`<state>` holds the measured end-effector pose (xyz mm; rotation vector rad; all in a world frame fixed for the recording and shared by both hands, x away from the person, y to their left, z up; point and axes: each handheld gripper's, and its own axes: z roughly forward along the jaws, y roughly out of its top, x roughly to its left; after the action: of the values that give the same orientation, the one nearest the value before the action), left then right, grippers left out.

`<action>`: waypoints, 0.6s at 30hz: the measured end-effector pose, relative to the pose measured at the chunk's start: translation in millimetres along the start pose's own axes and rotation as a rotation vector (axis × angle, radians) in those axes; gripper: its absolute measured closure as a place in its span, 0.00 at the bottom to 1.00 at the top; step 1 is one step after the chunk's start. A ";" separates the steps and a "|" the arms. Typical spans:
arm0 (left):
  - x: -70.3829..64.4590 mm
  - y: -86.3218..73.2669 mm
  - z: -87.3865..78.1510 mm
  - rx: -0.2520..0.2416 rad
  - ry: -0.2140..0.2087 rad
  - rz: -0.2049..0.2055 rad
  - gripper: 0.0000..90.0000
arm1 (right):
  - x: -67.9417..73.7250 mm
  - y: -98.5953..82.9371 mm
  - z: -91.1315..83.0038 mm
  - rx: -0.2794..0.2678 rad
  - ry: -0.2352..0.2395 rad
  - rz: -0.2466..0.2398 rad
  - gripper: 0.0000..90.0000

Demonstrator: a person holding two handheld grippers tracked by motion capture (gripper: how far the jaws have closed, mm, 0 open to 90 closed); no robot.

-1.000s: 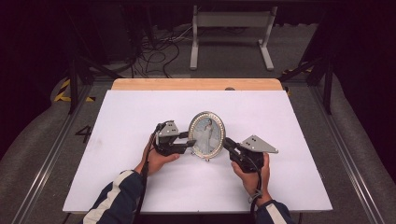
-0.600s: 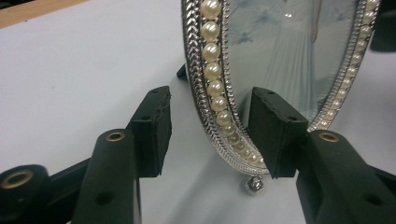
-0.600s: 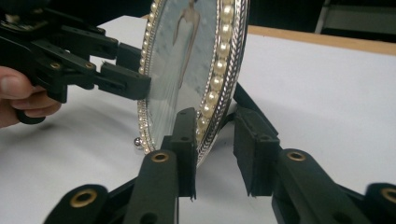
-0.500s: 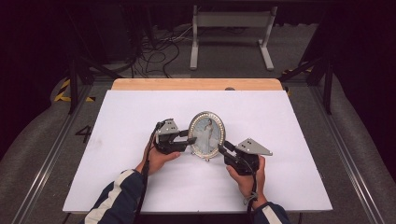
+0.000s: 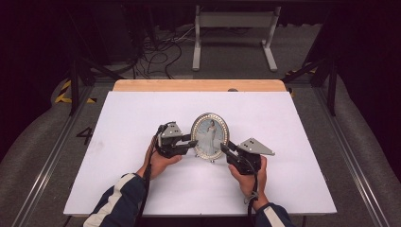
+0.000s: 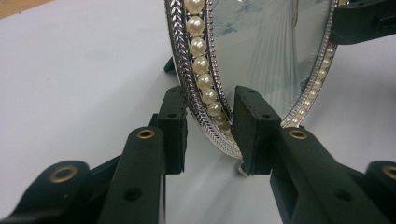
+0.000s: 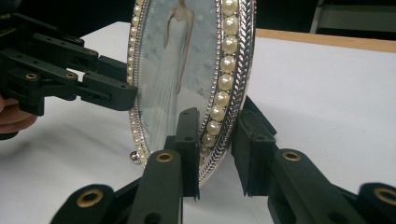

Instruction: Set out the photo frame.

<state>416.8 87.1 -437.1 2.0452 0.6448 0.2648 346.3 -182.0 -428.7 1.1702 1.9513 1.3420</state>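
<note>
While standing upright mid-counter (image 5: 142, 109), long axis vertical, the oval picture frame (image 5: 210, 135) is being flanked: left gripper (image 6: 208, 133) fingers are being spread around its lower left rim, right gripper (image 7: 215, 144) fingers likewise around the lower right rim, neither visibly pinching, both equally near.

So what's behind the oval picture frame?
Behind the frame a dark prop leg reaches the white table. The frame covers the rest of its back.
</note>
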 end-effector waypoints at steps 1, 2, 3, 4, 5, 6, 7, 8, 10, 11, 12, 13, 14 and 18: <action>-0.4 -0.4 0.1 -0.001 0.000 -0.001 0.74 | -1.1 0.8 0.2 0.004 0.002 0.003 0.80; -0.6 -0.6 -0.1 0.000 -0.002 -0.003 0.74 | -1.6 1.1 0.5 0.003 0.002 0.003 0.80; -0.2 -0.3 -0.7 0.003 -0.008 0.006 0.73 | -2.0 1.5 0.8 0.004 0.003 0.002 0.80; -0.3 0.1 -1.1 0.003 -0.005 0.016 0.72 | -2.1 2.0 0.8 0.006 0.002 -0.002 0.80; -0.5 0.3 -1.3 0.003 -0.005 0.018 0.70 | -2.1 2.1 0.9 0.005 0.000 -0.006 0.80; -0.9 0.6 -1.3 -0.001 -0.002 0.015 0.70 | -2.0 2.1 0.8 0.004 0.001 -0.006 0.80; 0.2 1.2 -1.3 -0.012 0.004 0.021 0.68 | -2.0 2.4 0.3 0.001 -0.002 -0.008 0.79; 1.4 1.4 -1.4 -0.028 0.009 0.007 0.65 | -2.2 2.9 -0.4 -0.004 0.002 -0.010 0.76; 3.5 1.4 -2.0 -0.045 0.022 0.001 0.62 | -3.2 4.2 -1.8 -0.015 -0.003 -0.004 0.74; 4.3 1.2 -2.5 -0.054 0.025 -0.007 0.61 | -3.4 4.7 -2.7 -0.019 -0.001 0.001 0.74; 5.3 1.2 -3.2 -0.065 0.022 -0.009 0.59 | -3.4 5.1 -3.2 -0.028 -0.001 -0.002 0.74; 5.4 1.3 -3.8 -0.081 0.020 -0.016 0.59 | -3.0 5.4 -3.8 -0.033 -0.002 -0.003 0.74; 5.1 1.6 -4.1 -0.089 0.020 -0.018 0.60 | -3.0 5.7 -3.7 -0.037 0.001 -0.003 0.74; 2.1 2.9 -4.0 -0.091 -0.005 0.014 0.67 | 0.1 5.2 -1.2 -0.027 -0.005 -0.009 0.74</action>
<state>417.8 89.9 -432.6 1.9632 0.6045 0.2919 347.2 -181.7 -423.5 1.1493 1.9272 1.3550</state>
